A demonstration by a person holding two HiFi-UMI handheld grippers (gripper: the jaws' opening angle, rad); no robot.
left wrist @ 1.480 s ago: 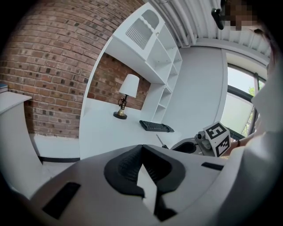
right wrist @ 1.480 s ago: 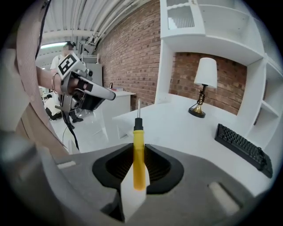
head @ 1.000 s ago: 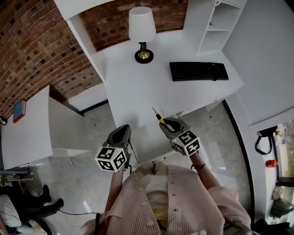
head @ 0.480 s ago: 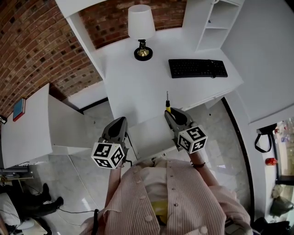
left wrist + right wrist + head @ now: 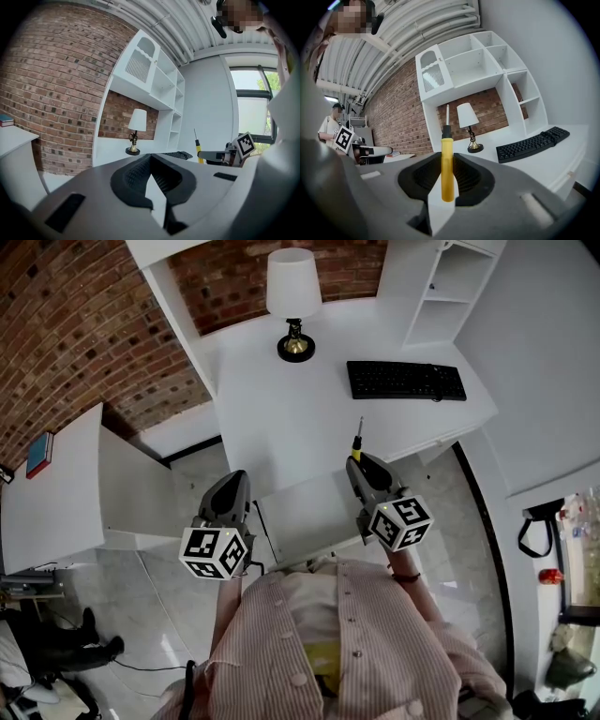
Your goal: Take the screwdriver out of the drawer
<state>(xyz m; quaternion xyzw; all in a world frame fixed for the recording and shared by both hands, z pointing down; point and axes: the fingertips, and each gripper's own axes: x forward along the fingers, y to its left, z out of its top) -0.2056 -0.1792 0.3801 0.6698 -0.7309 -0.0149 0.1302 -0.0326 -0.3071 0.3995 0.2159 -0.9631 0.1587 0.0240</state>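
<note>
A screwdriver (image 5: 356, 441) with a yellow handle, black collar and thin metal shaft is clamped in my right gripper (image 5: 358, 463). It is held above the front edge of the white desk (image 5: 281, 418). In the right gripper view the handle (image 5: 447, 168) stands upright between the pads, with the shaft rising past the right gripper (image 5: 447, 157). The open white drawer (image 5: 305, 521) lies below and between both grippers. My left gripper (image 5: 232, 482) hangs at the drawer's left, its jaws together with nothing in them. The left gripper (image 5: 150, 158) view shows the screwdriver (image 5: 198, 152) off to its right.
On the desk stand a lamp (image 5: 293, 296) with a white shade and a black keyboard (image 5: 405, 381). A white shelf unit (image 5: 450, 287) rises at the back right, and a brick wall runs behind. A low white cabinet (image 5: 56, 493) with a book (image 5: 38, 456) stands at the left.
Both grippers have risen. The right one moved right and rolled, swinging the screwdriver's shaft from pointing up-left to nearly straight up in the head view.
</note>
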